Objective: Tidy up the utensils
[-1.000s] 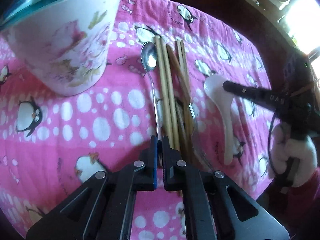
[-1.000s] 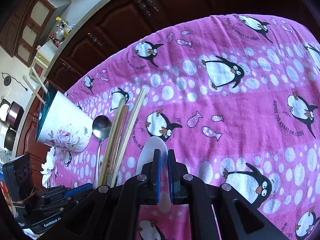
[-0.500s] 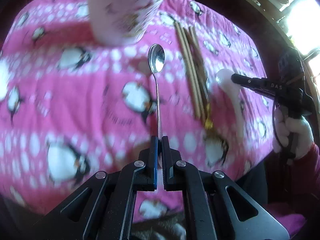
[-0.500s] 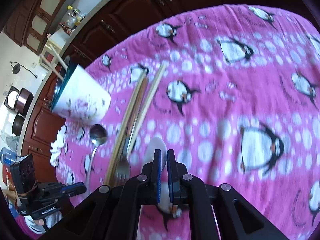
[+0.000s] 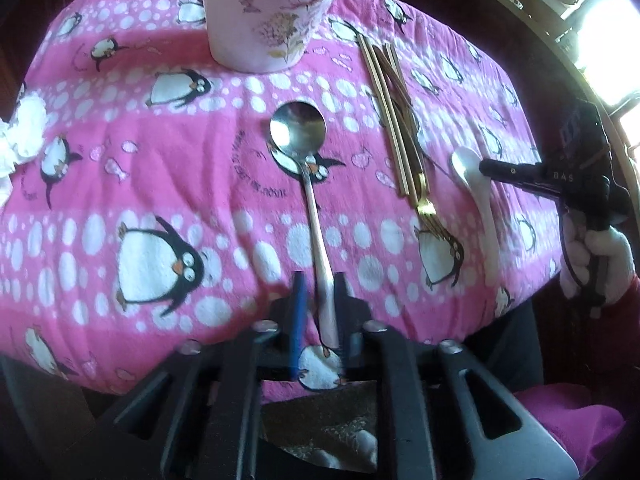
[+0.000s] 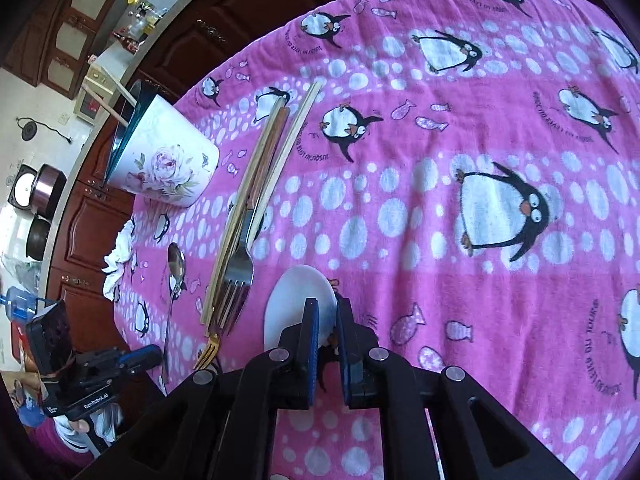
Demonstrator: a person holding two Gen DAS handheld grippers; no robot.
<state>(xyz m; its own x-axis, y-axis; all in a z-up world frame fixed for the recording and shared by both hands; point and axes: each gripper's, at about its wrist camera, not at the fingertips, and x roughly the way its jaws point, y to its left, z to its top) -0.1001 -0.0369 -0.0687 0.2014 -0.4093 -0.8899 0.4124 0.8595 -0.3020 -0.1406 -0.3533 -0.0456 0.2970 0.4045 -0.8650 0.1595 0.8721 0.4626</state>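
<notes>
A metal spoon [image 5: 308, 172] lies on the pink penguin cloth, its handle end between the fingers of my left gripper [image 5: 318, 292], which stands slightly open around it. A white ceramic spoon [image 6: 298, 308] lies on the cloth with its handle between the fingers of my right gripper [image 6: 326, 320], slightly open. That white spoon [image 5: 478, 188] and the right gripper [image 5: 520, 172] also show in the left wrist view. Chopsticks [image 5: 386, 116] and a gold fork [image 5: 426, 208] lie between the spoons. The floral cup [image 5: 272, 12] stands at the back.
The cup [image 6: 160, 156] holds chopsticks and stands at the cloth's far left in the right wrist view. A crumpled white tissue [image 5: 20, 132] lies at the left edge. The table edge runs just below both grippers. Dark wooden cabinets [image 6: 92, 216] surround the table.
Both grippers, shut on the spoon handles a second ago, have opened slightly. The left gripper has carried the metal spoon left, away from the chopsticks, and pulled back from the cup.
</notes>
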